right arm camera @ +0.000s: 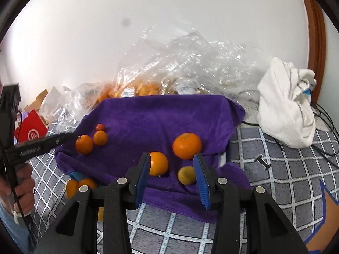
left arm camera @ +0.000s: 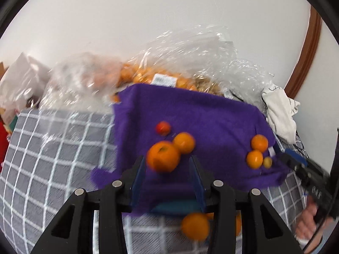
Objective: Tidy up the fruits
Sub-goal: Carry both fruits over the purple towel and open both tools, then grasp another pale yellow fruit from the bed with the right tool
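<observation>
A purple towel lies on a grey checked cloth. In the left wrist view my left gripper is open, just short of a large orange; a second orange and a small red fruit lie behind it. In the right wrist view my right gripper is open over the towel's front edge, with an orange by its left finger, a small yellow fruit by its right finger and a bigger orange beyond. These three also show in the left wrist view.
Clear plastic bags with more oranges lie against the white wall behind the towel. A white cloth bundle and black cables are at the right. Loose oranges lie on the checked cloth before the towel. A red card is at the left.
</observation>
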